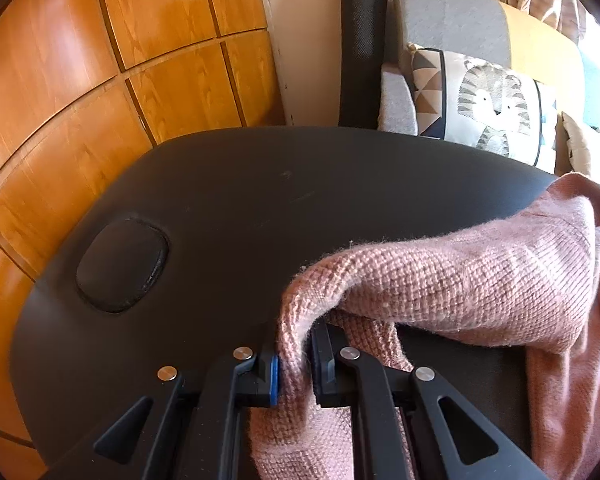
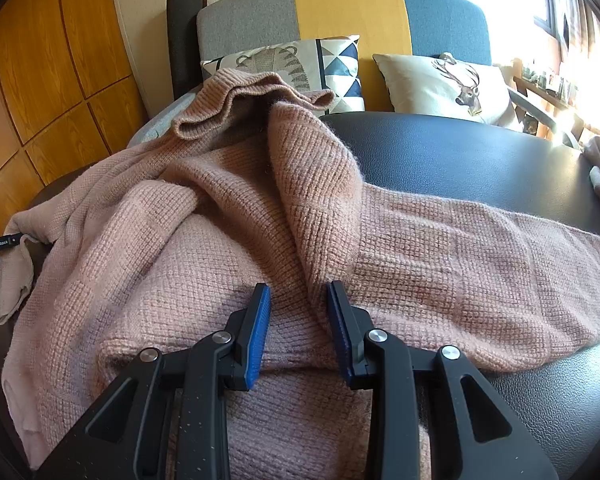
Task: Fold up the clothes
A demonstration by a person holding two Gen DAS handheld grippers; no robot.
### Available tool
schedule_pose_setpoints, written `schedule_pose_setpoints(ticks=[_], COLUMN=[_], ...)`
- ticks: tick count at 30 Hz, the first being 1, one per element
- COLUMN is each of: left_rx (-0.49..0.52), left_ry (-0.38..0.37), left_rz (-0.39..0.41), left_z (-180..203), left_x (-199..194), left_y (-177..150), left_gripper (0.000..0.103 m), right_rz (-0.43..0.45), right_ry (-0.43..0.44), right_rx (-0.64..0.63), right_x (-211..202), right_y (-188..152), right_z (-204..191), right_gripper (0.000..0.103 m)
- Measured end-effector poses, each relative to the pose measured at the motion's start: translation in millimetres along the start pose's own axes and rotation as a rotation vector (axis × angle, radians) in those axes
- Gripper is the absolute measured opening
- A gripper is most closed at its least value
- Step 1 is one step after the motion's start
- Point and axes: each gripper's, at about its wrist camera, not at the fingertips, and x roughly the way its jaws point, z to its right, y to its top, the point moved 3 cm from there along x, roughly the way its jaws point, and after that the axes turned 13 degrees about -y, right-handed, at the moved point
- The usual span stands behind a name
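Sprawling across your black padded table (image 2: 480, 160), the pink knit sweater (image 2: 220, 240) lies rumpled, a fold standing up mid-table. Behind: sofa (image 2: 340, 8), patterned cushion (image 2: 340, 60), deer cushion (image 2: 452, 84); wood panels (image 1: 80, 60) on the left. Your left gripper (image 1: 294, 364) is clamped on a sweater edge. Your right gripper (image 2: 298, 308) straddles a ridge of knit, jaws part-open, grip unclear.
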Motion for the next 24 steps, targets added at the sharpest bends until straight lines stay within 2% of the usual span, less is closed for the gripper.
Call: schedule_pose_setpoints(ticks=[7,12,16,19,24], left_rx=[0.028,0.112,0.191,0.233,0.248], left_ry=[0.018,0.054,0.107,0.158,0.207], left_rz=[-0.031,-0.042,-0.062,-0.072,-0.090], left_z=[-3.9,0.0,4.2,6.2,13.3], left_x=[17.2,27.7,39.9,48.3,49.0], left_y=[-1.7,5.0,14.7,22.8,30.2], left_gripper=[0.011,0.012,0.015,0.021,0.023], right_rz=[0.000,0.000,-0.002,-0.001,0.000], right_ry=[0.006,0.019,0.031,0.030,0.032], right_rx=[0.006,0.018,0.029,0.029,0.029], right_x=[-0.1,-0.4,-0.3,0.2,0.5], right_y=[-0.2,-0.6,-0.1,0.4,-0.4], right_z=[0.4,1.7,3.3,3.6,4.1], right_gripper=[0.033,0.033,0.033,0.033,0.033])
